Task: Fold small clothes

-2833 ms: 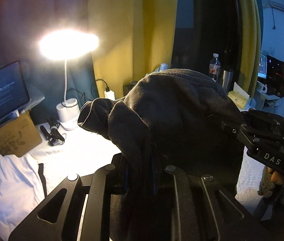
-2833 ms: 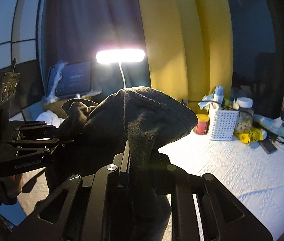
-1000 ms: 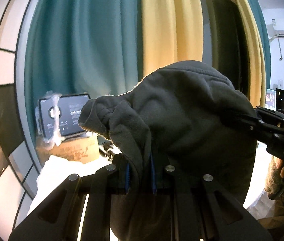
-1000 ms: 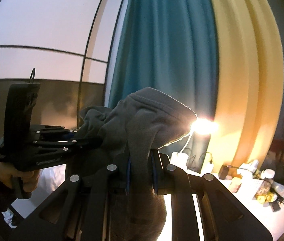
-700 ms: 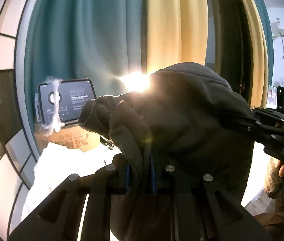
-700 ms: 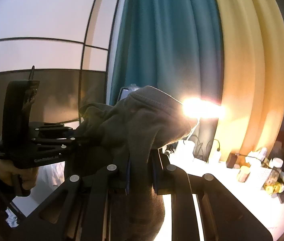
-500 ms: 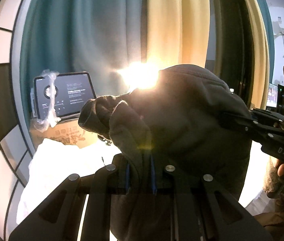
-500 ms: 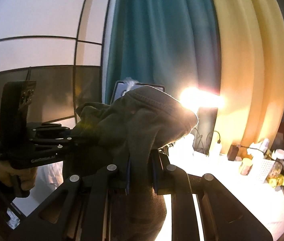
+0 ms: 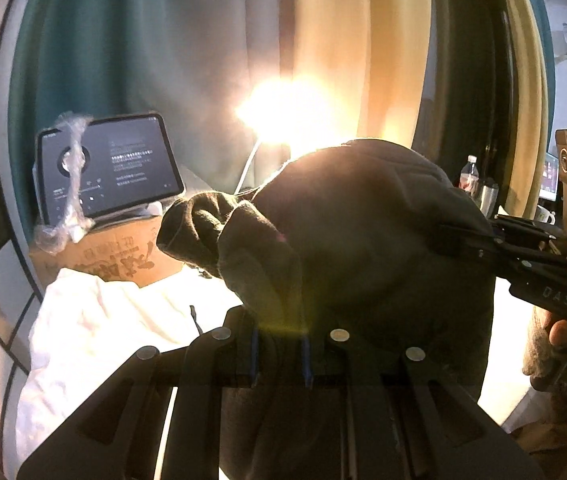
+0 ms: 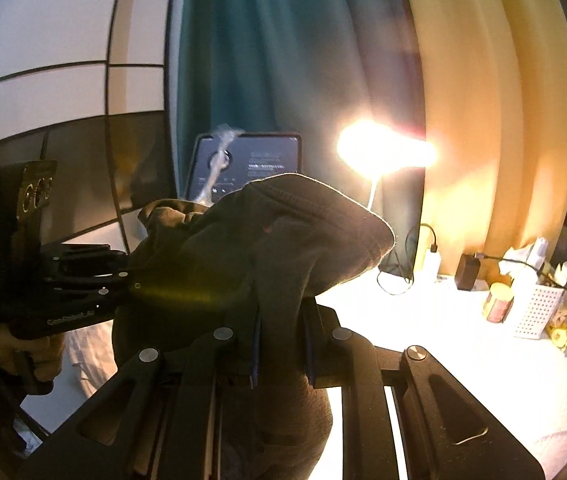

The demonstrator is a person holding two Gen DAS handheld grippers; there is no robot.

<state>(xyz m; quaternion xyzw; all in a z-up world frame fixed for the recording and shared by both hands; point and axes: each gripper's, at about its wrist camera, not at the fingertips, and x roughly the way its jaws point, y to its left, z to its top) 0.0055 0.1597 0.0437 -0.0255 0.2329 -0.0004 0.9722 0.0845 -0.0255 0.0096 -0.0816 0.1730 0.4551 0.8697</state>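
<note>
While both of your grippers have tipped downward since a second ago, bringing the tabletop (image 10: 463, 344) and lamp (image 10: 383, 152) back into view, the dark garment (image 9: 363, 240) hangs in the air, stretched between them. Your left gripper (image 9: 279, 356) is clamped on one bunched edge, your right gripper (image 10: 281, 356) on another. That reads as lowering it to lay flat. Open white surface lies ahead; keep clear of the tablet (image 9: 111, 168), cardboard box (image 9: 115, 256) and white basket (image 10: 539, 308) along the far edge.
</note>
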